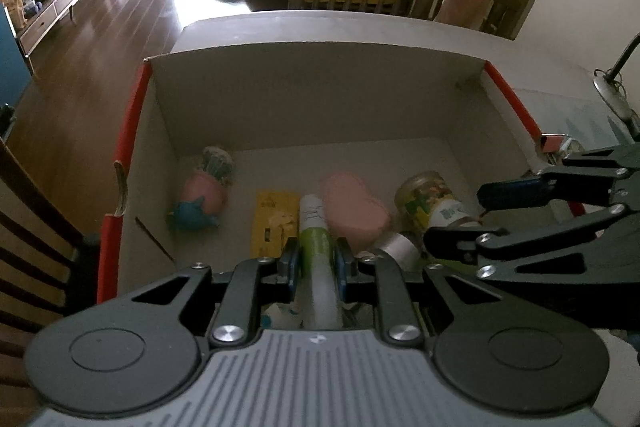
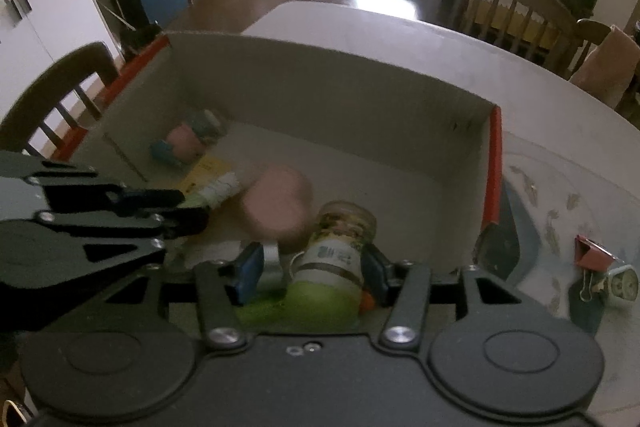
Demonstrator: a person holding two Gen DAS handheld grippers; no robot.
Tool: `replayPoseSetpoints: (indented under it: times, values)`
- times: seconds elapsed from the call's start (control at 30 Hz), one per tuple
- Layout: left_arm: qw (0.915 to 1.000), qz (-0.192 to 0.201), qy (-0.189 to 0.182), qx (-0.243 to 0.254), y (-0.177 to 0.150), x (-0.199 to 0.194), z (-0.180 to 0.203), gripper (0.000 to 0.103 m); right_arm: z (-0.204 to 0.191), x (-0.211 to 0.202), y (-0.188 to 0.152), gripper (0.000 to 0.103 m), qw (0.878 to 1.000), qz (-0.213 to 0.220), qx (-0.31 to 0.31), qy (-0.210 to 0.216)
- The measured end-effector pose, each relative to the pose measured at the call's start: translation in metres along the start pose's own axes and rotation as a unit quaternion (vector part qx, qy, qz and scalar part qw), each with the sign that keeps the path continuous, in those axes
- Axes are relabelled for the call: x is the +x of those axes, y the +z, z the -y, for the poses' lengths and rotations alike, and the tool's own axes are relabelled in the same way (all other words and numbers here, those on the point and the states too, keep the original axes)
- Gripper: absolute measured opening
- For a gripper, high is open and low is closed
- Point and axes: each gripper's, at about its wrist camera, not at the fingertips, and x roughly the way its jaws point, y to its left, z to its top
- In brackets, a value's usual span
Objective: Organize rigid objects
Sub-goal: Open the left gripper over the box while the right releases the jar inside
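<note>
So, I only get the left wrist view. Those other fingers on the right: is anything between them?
Observer: Yes. The right wrist view shows the jar lying between the right fingers.
Operator: Gripped?
Observer: It seems not. There is a gap at the left pad.
Operator: Which end faces them?
Observer: Its green lid.

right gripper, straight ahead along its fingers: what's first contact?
Probably the jar: it lies between the right gripper's open fingers already, lid end toward the camera. The pads don't look pressed on it. Past it sits the box floor. Depth is uncertain in the blur.
</note>
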Motion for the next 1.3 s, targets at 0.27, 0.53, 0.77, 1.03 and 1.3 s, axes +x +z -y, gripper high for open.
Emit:
replayPoseSetpoints:
  times: [0.27,0.53,0.77,1.03,1.3]
  values:
    - [0.9999,0.015,0.000,-0.005,-0.006,-0.019,0.004,0.018,-0.002,-0.018,0.003,0.059,1.000,0.026,-0.001,0.011]
    - [0.9994,0.032,0.003,-0.013,-0.012,-0.044,0.009,0.018,-0.001,-0.048,-0.007,0.065,0.998,0.056,0.000,0.022]
    - [0.9982,0.057,0.015,-0.009,-0.018,-0.066,0.017,0.018,0.004,-0.073,-0.021,0.068,0.996,0.087,-0.004,0.021]
    - [0.9964,0.081,0.022,-0.013,-0.028,-0.085,0.030,0.052,0.014,-0.096,-0.041,0.073,0.993,0.118,-0.005,0.023]
    - [0.9942,0.105,0.018,-0.013,-0.032,-0.104,0.053,0.064,0.029,-0.124,-0.054,0.080,0.988,0.147,0.007,0.036]
